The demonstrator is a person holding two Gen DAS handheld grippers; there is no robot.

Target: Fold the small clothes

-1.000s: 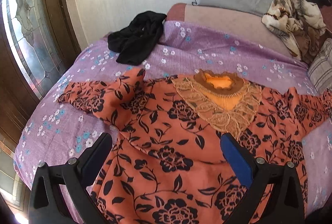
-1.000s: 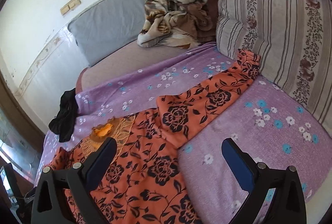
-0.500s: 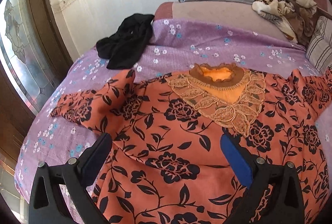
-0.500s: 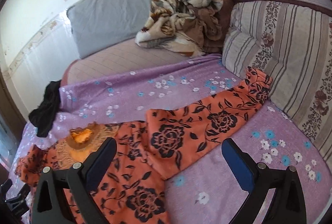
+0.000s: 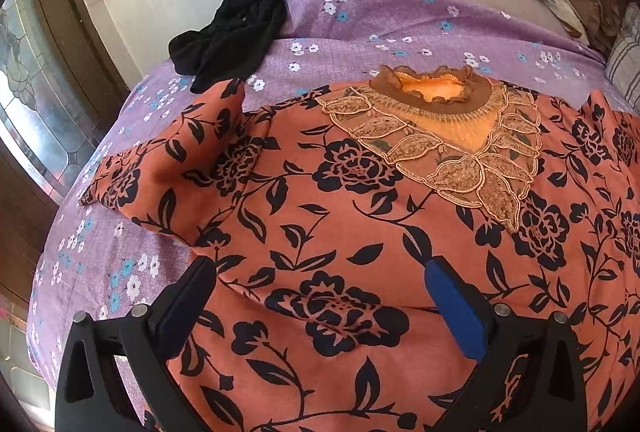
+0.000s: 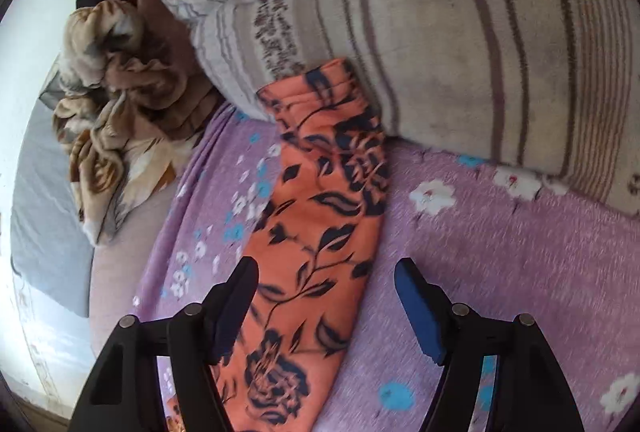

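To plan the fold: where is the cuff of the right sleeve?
In the right wrist view, the sleeve cuff lies ahead of the open jaws, against the striped pillow.

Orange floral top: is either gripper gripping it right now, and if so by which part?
Nothing is held. The left gripper is open above the orange floral top; the right gripper is open over its sleeve.

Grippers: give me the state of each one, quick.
Left gripper: open, holding nothing, over the body of the orange top.
Right gripper: open, holding nothing, jaws either side of the top's sleeve.
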